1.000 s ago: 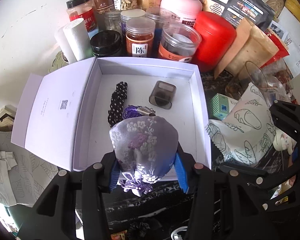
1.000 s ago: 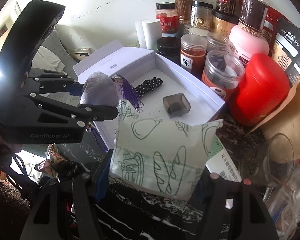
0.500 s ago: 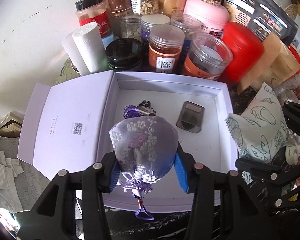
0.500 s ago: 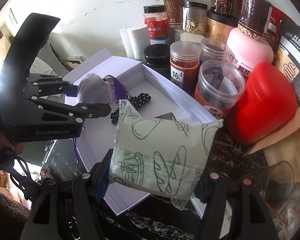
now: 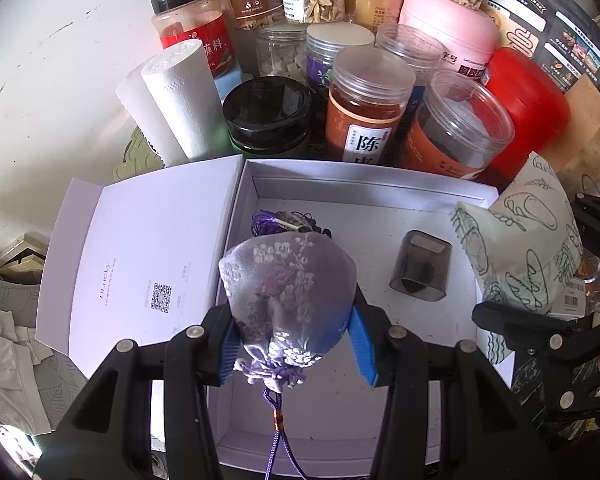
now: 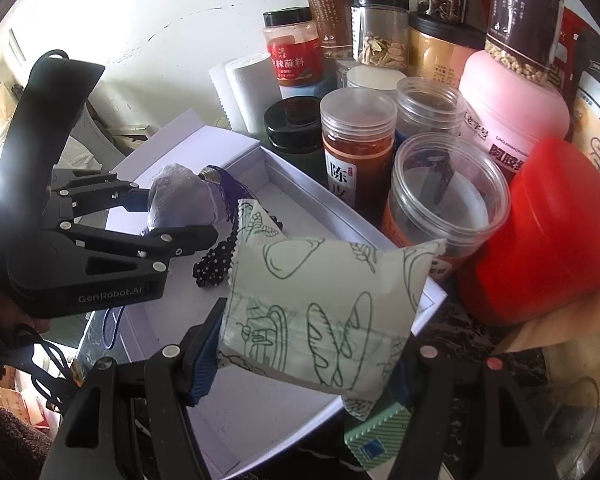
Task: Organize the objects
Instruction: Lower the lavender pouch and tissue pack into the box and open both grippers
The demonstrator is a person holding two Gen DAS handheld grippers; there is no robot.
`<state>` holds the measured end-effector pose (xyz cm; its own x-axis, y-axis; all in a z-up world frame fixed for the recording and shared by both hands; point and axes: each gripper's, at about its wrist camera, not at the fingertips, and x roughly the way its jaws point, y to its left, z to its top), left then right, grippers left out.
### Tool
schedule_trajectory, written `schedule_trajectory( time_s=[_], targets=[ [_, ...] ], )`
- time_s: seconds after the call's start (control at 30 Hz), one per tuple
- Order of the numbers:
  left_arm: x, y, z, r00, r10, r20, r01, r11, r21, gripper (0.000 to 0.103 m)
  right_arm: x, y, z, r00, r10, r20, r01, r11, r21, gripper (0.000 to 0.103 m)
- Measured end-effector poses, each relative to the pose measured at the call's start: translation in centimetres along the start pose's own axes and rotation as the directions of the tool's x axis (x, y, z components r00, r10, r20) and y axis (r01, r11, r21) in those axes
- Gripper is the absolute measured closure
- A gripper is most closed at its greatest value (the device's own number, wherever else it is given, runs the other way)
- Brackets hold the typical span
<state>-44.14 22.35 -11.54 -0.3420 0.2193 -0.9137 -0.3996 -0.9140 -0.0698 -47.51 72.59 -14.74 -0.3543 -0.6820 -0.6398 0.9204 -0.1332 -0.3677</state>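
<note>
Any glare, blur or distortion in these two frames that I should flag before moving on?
Right wrist view: blown-out glare at the left edge washes over the left gripper; the red container looks slightly soft. Left wrist view: evenly lit, embroidered pouch and white box sharp. Both views: strong fisheye bending, dark corners.

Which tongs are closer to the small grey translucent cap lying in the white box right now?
Left, by a narrow margin. The left tongs, shut on the purple sachet, hang over the box floor just beside the grey cap. The right tongs, holding the green printed packet, sit at the box's right edge.
</note>
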Motion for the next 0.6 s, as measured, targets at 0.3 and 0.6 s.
schedule_trajectory(
  time_s=[0.3,0.6],
  targets=[
    [2.4,0.8,0.5,1.0,0.009,-0.017,-0.009,1.0,0.002,0.058,1.7,-0.6,1.2,1.0,0.007,-0.015,-0.006,1.0,0.015,0.035],
    [4.3,1.0,0.7,1.0,0.009,-0.03,-0.009,1.0,0.001,0.058,3.4,-0.5,1.8,0.998,0.041,-0.049,-0.039,0.998,0.039,0.035]
  ],
)
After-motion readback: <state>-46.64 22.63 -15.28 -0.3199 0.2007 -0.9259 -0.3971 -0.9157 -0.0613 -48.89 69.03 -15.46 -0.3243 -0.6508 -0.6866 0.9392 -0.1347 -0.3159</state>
